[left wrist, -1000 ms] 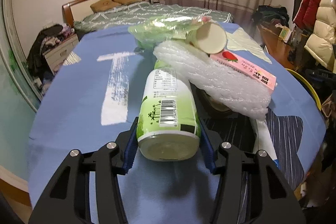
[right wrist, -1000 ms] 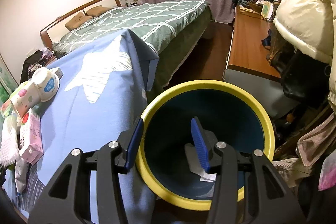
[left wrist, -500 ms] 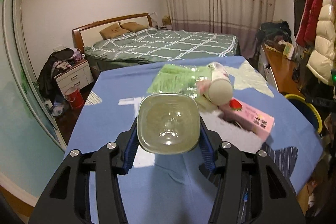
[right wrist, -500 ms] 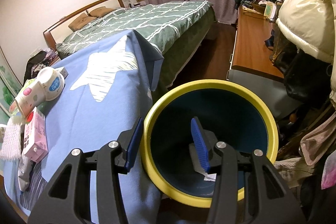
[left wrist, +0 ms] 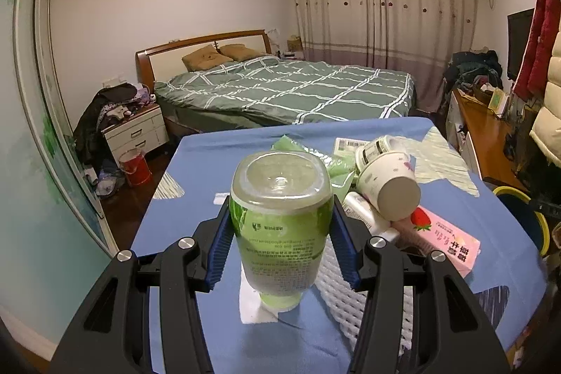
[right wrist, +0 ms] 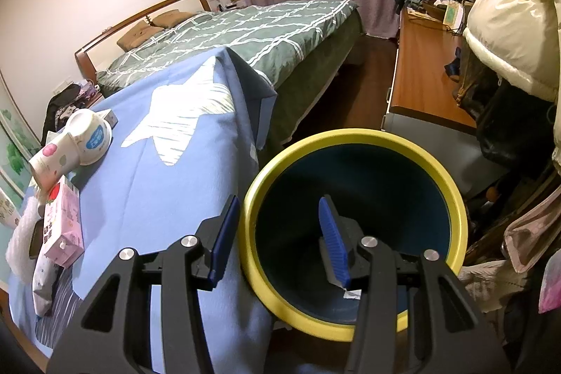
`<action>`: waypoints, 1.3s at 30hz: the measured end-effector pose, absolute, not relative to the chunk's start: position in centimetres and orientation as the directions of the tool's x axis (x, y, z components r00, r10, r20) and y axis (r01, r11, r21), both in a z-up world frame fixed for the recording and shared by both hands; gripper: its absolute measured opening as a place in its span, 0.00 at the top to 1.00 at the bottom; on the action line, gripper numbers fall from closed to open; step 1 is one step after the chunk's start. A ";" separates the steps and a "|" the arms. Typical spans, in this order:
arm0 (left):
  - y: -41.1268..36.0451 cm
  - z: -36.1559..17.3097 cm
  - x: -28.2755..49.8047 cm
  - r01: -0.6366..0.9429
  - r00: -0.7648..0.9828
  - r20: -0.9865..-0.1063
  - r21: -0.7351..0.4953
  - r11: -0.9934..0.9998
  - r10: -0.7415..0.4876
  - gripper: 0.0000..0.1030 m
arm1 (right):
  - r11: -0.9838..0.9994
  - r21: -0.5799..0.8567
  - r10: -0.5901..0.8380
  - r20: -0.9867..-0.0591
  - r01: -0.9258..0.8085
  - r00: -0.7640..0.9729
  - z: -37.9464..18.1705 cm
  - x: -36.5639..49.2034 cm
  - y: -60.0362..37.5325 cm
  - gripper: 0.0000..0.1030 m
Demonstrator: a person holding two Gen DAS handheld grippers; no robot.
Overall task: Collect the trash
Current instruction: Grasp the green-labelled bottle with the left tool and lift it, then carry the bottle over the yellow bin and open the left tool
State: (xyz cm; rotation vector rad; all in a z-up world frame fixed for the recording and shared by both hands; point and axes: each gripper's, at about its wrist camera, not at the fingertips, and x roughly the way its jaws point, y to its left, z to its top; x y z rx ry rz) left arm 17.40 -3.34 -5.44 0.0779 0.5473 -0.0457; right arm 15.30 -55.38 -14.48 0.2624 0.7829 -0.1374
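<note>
My left gripper [left wrist: 280,233] is shut on a green-labelled plastic bottle [left wrist: 280,226] and holds it above the blue tablecloth [left wrist: 196,191], base pointing away, cap end down. Behind it lie paper cups [left wrist: 389,184], a pink carton [left wrist: 445,240], white foam netting [left wrist: 336,286] and a green plastic bag [left wrist: 315,160]. My right gripper [right wrist: 277,233] holds the rim of the yellow-rimmed dark bin [right wrist: 350,142], one finger outside and one inside. The paper cups [right wrist: 70,146] and pink carton [right wrist: 63,226] also show in the right wrist view.
A bed with a green checked cover [left wrist: 298,90] stands beyond the table. A nightstand [left wrist: 136,132] and a red bucket [left wrist: 135,167] are at the left. A wooden desk [right wrist: 420,72] and hanging coats [right wrist: 508,23] are at the right. The bin [left wrist: 522,212] sits off the table's right edge.
My left gripper has lifted the bottle off the table and tipped it so that its base faces away. The right gripper has stayed on the bin rim, shifting only slightly.
</note>
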 end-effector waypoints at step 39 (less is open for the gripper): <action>-48.1 -8.9 19.4 0.710 0.524 -0.648 -0.025 0.704 -0.552 0.41 | 0.890 0.247 -0.148 -0.638 0.383 0.756 -13.4 4.1 -64.5 0.56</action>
